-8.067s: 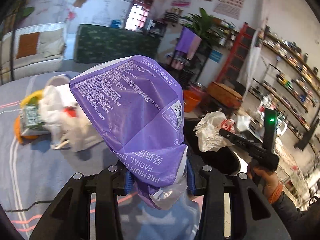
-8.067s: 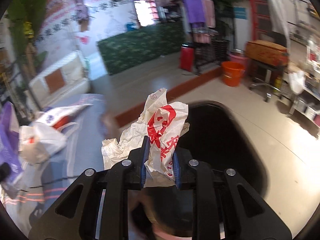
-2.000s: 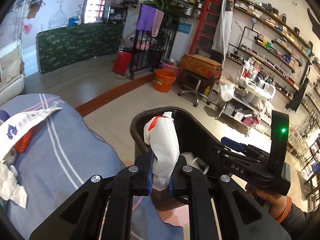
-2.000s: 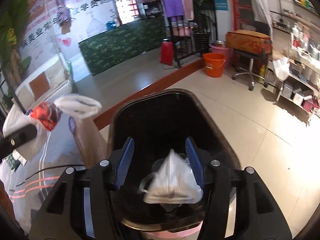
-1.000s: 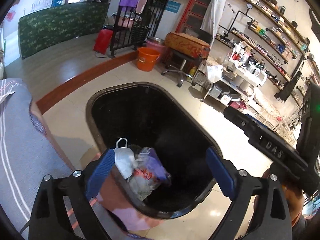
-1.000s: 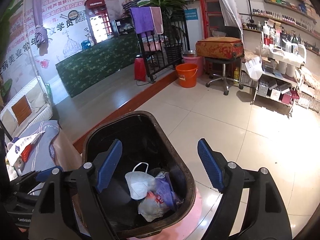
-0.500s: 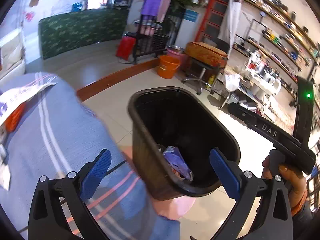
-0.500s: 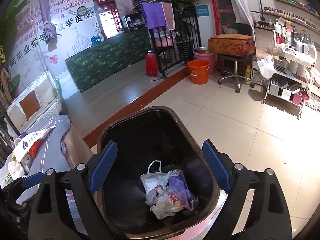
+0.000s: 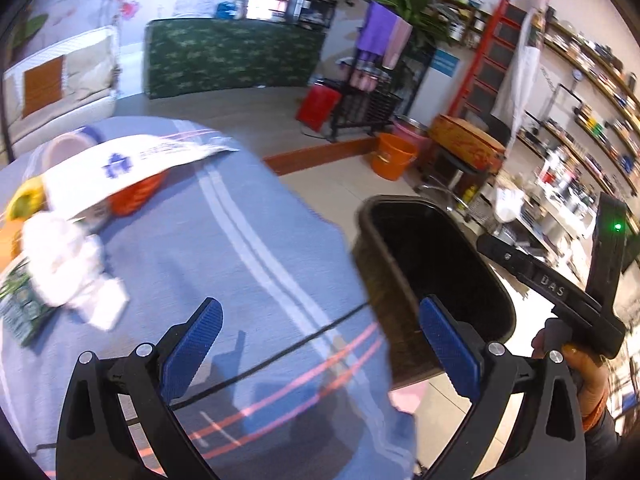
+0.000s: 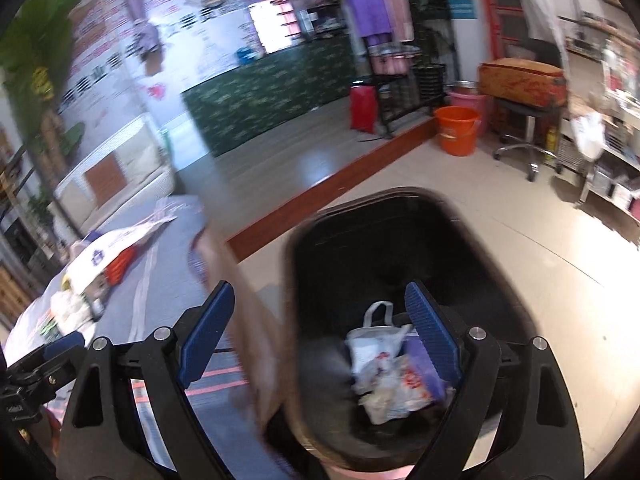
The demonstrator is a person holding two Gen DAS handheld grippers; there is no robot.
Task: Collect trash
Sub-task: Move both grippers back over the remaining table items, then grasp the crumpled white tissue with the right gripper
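Observation:
My left gripper (image 9: 320, 320) hangs open and empty over the blue-grey striped tablecloth (image 9: 248, 248), just left of the black bin (image 9: 400, 216). On the cloth at the far left lie a crumpled white wad (image 9: 68, 264), a white bag with a blue logo (image 9: 132, 164), an orange piece (image 9: 136, 196) and a green packet (image 9: 16, 304). My right gripper (image 10: 320, 300) is open and empty above the bin's near-left rim (image 10: 304, 240). Inside the bin lie a white mask (image 10: 376, 336), a purple wrapper (image 10: 424, 360) and crumpled bags.
A hand (image 9: 588, 372) holds the right tool beyond the bin. A black cable (image 9: 280, 356) crosses the cloth. On the tiled floor behind stand an orange bucket (image 10: 456, 128), a stool with a padded box (image 10: 520, 80), shelves on the right and a sofa (image 9: 60, 88).
The white wad that my left gripper held now lies in the bin. Both views have swung left; my left gripper has moved from above the bin to above the tablecloth. Both stay open.

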